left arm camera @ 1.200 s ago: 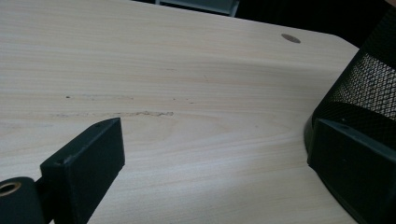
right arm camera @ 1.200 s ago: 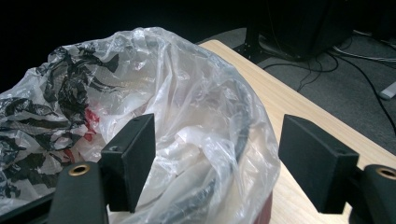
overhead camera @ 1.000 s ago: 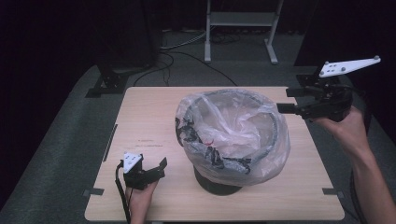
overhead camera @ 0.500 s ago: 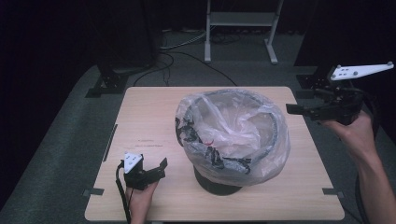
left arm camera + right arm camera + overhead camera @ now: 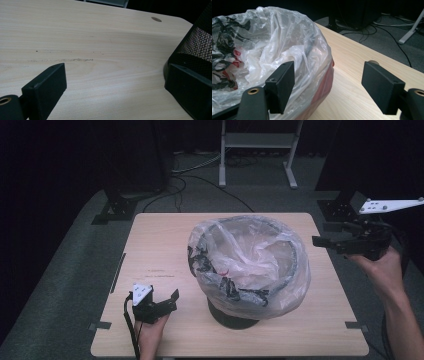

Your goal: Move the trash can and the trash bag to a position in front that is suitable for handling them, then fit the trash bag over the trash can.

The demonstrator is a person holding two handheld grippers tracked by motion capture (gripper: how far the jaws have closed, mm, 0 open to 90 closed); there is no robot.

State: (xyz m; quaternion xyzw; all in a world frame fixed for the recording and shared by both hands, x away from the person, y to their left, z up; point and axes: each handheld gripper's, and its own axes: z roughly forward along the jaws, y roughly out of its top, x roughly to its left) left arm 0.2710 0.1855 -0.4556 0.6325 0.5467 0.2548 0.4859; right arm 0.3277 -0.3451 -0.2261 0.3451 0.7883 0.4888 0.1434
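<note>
High view: right gripper (image 5: 325,241), jaws wide, hovers at right beside the bag (image 5: 250,257) (probably for its rim); left gripper (image 5: 167,301), also wide, rests lower left.

Before you, a glossy, crinkled clear plastic bag (image 5: 250,257) lines a black metal mesh bin (image 5: 197,47) on a smooth, matt pale wood tabletop (image 5: 155,250).

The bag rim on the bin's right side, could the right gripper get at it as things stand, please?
Probably yes: the right gripper is open, held off the table's right edge, pointing at the bag, with nothing between them.
</note>
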